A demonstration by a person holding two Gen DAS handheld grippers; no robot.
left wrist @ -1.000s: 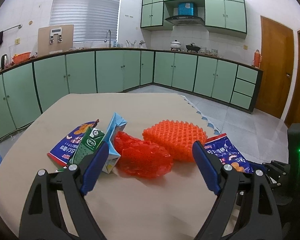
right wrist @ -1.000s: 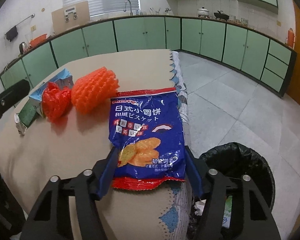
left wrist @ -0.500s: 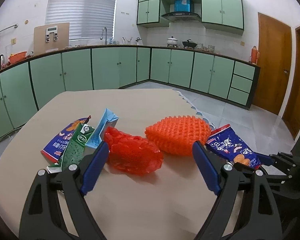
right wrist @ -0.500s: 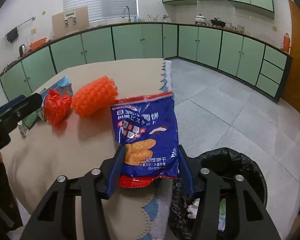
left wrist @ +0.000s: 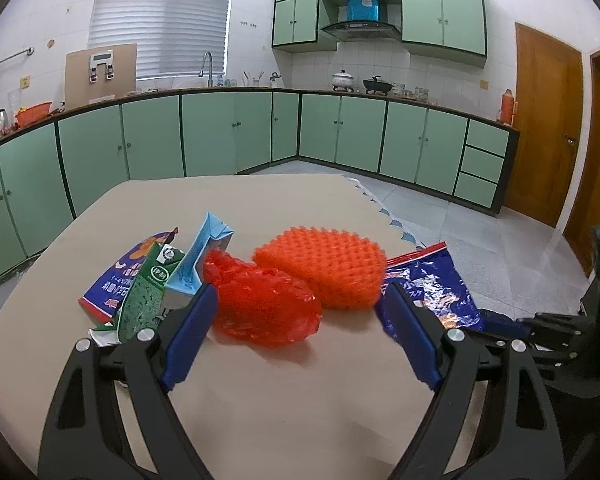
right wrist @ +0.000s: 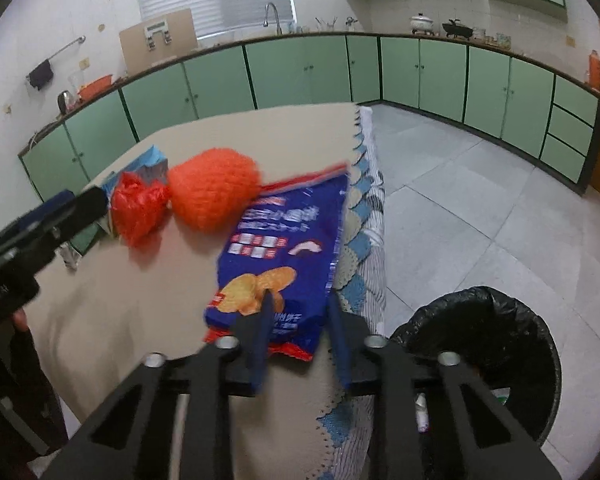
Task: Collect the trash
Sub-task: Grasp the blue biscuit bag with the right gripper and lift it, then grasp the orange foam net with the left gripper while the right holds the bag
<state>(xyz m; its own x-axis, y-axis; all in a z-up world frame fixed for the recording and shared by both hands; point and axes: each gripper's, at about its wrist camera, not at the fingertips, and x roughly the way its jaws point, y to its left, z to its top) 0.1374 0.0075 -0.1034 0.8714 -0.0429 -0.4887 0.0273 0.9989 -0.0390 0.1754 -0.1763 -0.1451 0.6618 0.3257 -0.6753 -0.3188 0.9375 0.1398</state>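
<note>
**Desk:** What have you got on the right side?

**Me:** My right gripper (right wrist: 300,320) is closing its jaws on the blue biscuit packet (right wrist: 284,248). The packet's lower end sits between the blue pads, which already look pressed against its sides, and that end is crumpled. The picture is blurred there, so I can't swear to how firm the pinch is.

**Desk:** And where is that packet?

**Me:** At the table's (right wrist: 140,300) right edge, beside the scalloped cloth fringe. Using the orange foam net (right wrist: 214,188) as my marker: the packet's far end touches the net, and the rest of it stretches from the net toward me. The bin with the black liner (right wrist: 480,360) stands on the floor, off the table edge, on the packet's right and well apart from the net.

**Desk:** Left side?

**Me:** My left gripper (left wrist: 300,316) has its jaws wide, with nothing gripped. It hovers low over the table, just on my side of the net (left wrist: 320,268). The crumpled red plastic bag (left wrist: 260,304) lies between its pads, touching the net's left side; I can't tell whether the left pad touches it. Left of the net, past the bag, I see a light blue carton (left wrist: 198,264), a green carton (left wrist: 148,296) and a second blue wrapper (left wrist: 116,280) piled together.
</note>
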